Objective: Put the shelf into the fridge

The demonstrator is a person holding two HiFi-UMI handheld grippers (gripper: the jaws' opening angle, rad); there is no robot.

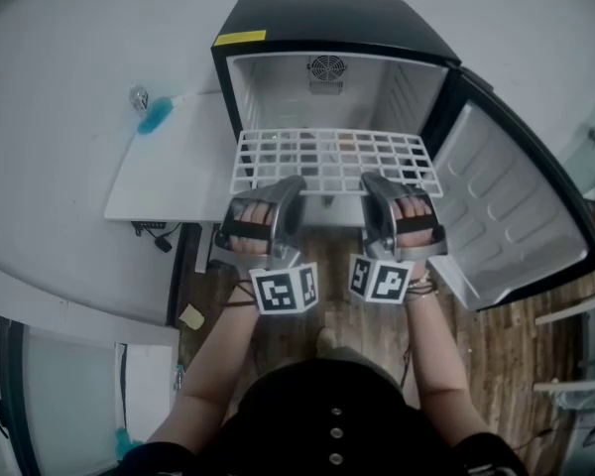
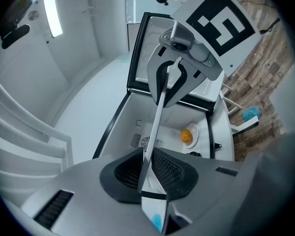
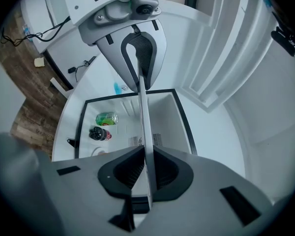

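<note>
A small black fridge stands open, its door swung out to the right. A white wire shelf lies flat across the fridge mouth, with its far part inside. My left gripper is shut on the shelf's near edge left of the middle, and my right gripper is shut on it right of the middle. In the left gripper view the shelf runs edge-on from my left gripper to the right gripper. The right gripper view shows the shelf the same way, pinched in my right gripper.
A white low board with a blue object lies left of the fridge. Inside the fridge are an orange thing on a plate, a green can and a dark bottle. White furniture stands on the wooden floor at right.
</note>
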